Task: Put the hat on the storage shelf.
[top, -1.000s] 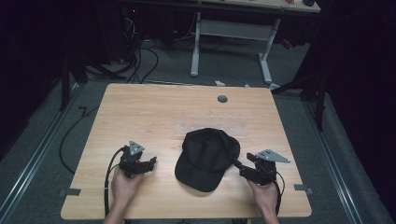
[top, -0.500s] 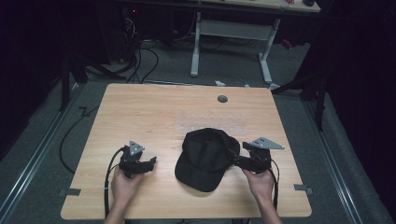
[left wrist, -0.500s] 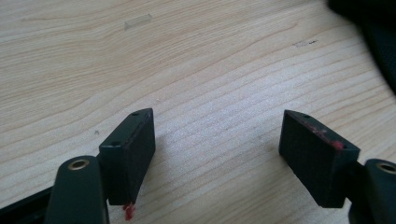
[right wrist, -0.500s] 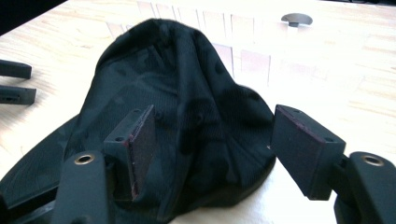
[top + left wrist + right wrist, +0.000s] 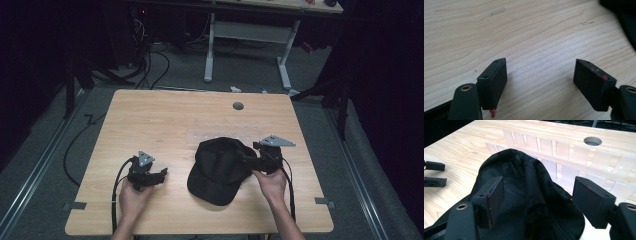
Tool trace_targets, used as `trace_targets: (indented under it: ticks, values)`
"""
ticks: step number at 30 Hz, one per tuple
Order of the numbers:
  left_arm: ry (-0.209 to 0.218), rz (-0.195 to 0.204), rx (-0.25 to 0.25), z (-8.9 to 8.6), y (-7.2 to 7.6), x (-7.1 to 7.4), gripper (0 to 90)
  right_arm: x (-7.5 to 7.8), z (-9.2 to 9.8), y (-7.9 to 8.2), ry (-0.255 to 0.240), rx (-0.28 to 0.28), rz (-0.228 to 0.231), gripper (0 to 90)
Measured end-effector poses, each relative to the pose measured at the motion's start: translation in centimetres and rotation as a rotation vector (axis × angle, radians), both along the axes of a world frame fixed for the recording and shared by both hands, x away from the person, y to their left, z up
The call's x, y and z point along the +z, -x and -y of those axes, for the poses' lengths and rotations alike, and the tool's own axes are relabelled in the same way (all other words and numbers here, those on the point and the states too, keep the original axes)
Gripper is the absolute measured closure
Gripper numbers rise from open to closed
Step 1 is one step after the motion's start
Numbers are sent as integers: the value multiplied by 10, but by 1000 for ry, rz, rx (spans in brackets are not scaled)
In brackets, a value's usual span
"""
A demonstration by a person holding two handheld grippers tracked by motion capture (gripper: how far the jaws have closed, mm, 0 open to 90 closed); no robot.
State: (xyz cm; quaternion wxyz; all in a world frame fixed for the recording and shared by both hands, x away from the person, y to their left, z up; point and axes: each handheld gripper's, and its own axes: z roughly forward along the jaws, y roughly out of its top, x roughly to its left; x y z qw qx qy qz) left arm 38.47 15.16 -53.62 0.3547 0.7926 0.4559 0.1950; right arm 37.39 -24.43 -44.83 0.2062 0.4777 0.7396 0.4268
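The black cap [image 5: 222, 169] lay on the table [image 5: 165, 120] between both grippers, and the right gripper [image 5: 537, 195], whose jaws had just been opening and stood apart over its crown, needed to bite the fabric squarely, while the left gripper [image 5: 541, 75] waited apart, empty.

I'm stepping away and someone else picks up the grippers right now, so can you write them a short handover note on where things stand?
Left gripper: open, nothing between its jaws, low over bare table left of the cap.
Right gripper: open, jaws just been opening, at the right side of the black cap; the fabric lies between the jaws but the pads don't press on it.
Cap: near the table's front edge, between the two grippers, brim toward the person.
Done: nothing I can confirm.
Left: probably take hold of the cap, which neither gripper grips yet.
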Motion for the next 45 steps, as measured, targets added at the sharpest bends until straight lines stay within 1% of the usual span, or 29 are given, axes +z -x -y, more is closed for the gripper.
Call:
trace_targets:
  ticks: [3,4,7,10,13,16,21,24,26,27,29,30,31,32,34,36,42,45]
  values:
    - [0,0,0,0,0,0,273,-1,-5,-9,-2,9,-21,263]
    - [0,0,0,0,0,0,273,-1,-5,-9,-2,9,-21,263]
    - [0,0,0,0,0,0,273,-4,-9,-16,5,17,-44,266]
    - [0,0,0,0,0,0,273,-7,-13,-22,16,25,-49,265]
    - [0,0,0,0,0,0,273,-8,-16,-26,16,30,-53,259]
    - [0,0,0,0,0,0,273,-8,-19,-29,12,34,-46,261]
    - [0,0,0,0,0,0,273,-15,-20,-35,20,26,-70,273]
    - [0,0,0,0,0,0,272,-18,-20,-37,30,27,-71,287]
    - [1,-1,0,0,0,0,273,-21,-21,-40,18,33,-84,295]
    - [1,-1,-1,0,0,0,272,-25,-22,-43,38,29,-85,322]
    - [-1,-1,0,0,0,0,271,-26,-21,-44,34,24,-88,323]
    - [0,-1,0,0,0,0,270,-28,-19,-45,15,26,-95,351]
    - [0,-1,-1,0,0,0,270,-28,-19,-45,15,26,-95,351]
    - [0,-1,-2,0,0,0,270,-28,-19,-44,15,27,-94,369]
    - [0,-1,-1,0,0,0,269,-27,-21,-44,29,37,-83,435]
    - [0,-1,-1,0,0,0,269,-28,-23,-43,36,40,-84,489]
    - [-1,0,-3,0,0,0,268,-30,-21,-42,21,57,-89,626]
    - [-2,0,-6,0,0,0,268,-30,-22,-40,27,78,-83,698]
